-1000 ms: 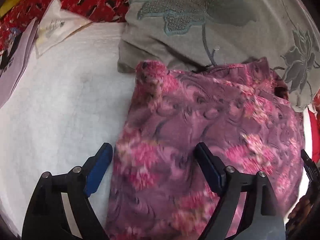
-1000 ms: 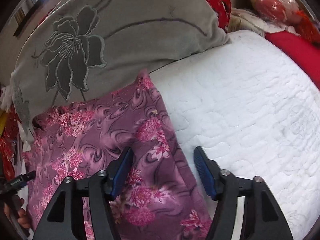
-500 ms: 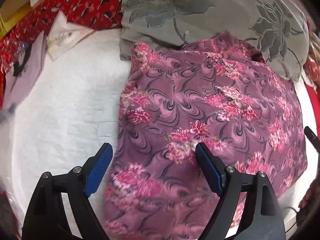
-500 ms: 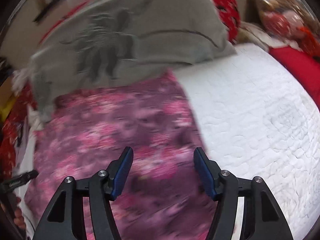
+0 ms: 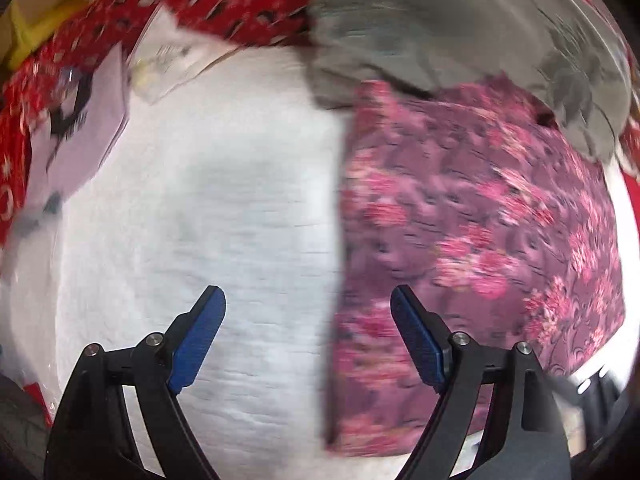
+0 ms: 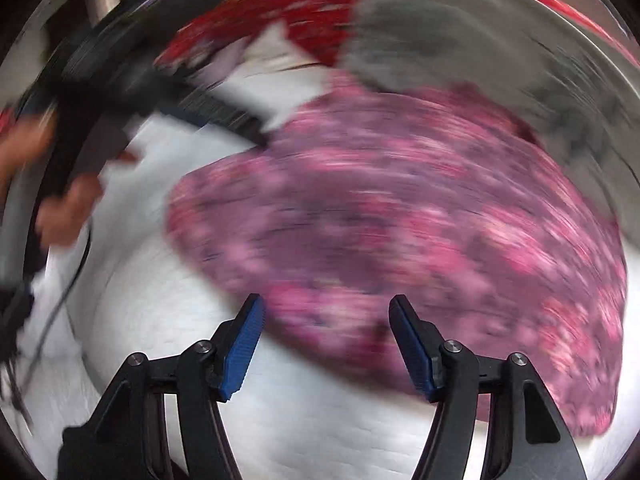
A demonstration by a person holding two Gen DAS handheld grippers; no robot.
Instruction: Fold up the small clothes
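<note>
A purple garment with pink flowers (image 5: 480,240) lies folded and flat on the white quilted bed (image 5: 200,220). My left gripper (image 5: 308,320) hangs open above the garment's straight left edge, its right finger over the cloth and its left finger over bare quilt. In the right wrist view, which is blurred by motion, the same garment (image 6: 400,220) fills the middle. My right gripper (image 6: 326,320) is open above the garment's near edge, with nothing between its fingers. The other gripper (image 6: 120,92) and the hand holding it (image 6: 68,208) show at the upper left.
A grey pillow with an embroidered flower (image 5: 440,20) lies against the garment's far edge, seen too as the pillow (image 6: 480,40) in the right view. Red patterned cloth (image 5: 240,8) and papers (image 5: 80,136) sit at the far left. A cable (image 6: 60,300) hangs at the left.
The left gripper has shifted left, off the garment's middle to its left edge. The right gripper has swung quickly and rolled, moving from the garment's right edge to its near edge.
</note>
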